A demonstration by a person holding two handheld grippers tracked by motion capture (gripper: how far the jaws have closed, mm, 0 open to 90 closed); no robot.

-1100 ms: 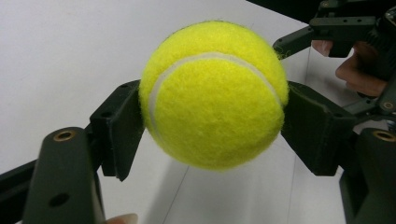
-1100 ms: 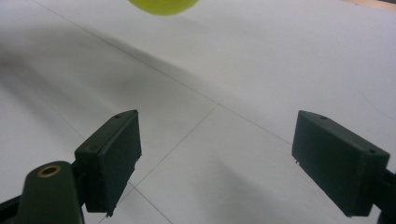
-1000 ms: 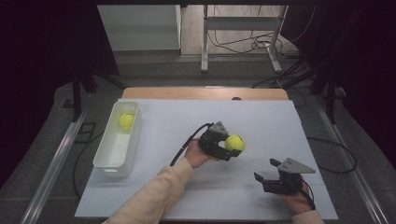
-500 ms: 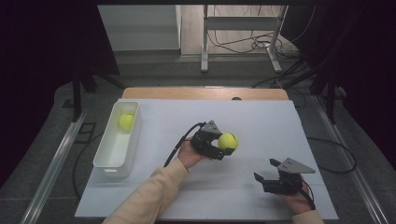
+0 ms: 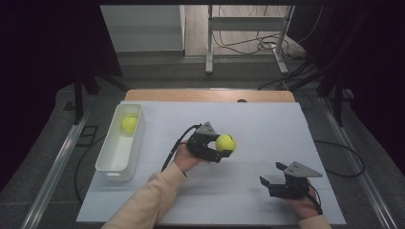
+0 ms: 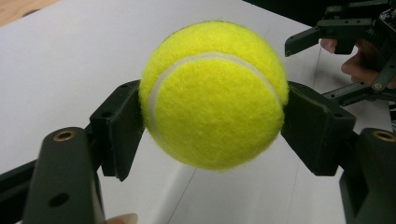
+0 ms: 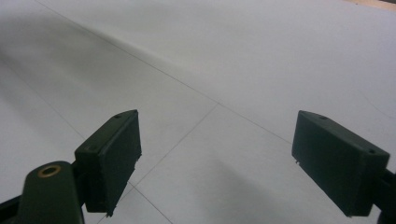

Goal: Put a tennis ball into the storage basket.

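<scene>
My left gripper [image 5: 223,147] is shut on a yellow tennis ball [image 5: 225,142] and holds it above the middle of the white table [image 5: 267,124]. In the left gripper view the ball [image 6: 212,95] sits squeezed between both black jaws, clear of the tabletop. A second tennis ball [image 5: 129,124] lies in the far end of the white bin [image 5: 111,162] at the left. Over the front right of the table my right gripper [image 5: 271,173] stands open, and in the right gripper view [image 7: 215,158] bare white table shows between its jaws.
A wooden strip [image 5: 210,95] runs along the table's far edge. Beyond it stand a metal frame [image 5: 246,36] and floor cables [image 5: 267,45]. A black cable [image 5: 174,148] trails from the left gripper. Metal rails flank the table on both sides.
My left gripper has carried the ball a little to the left and higher over the table. The right gripper has stayed where it was.
</scene>
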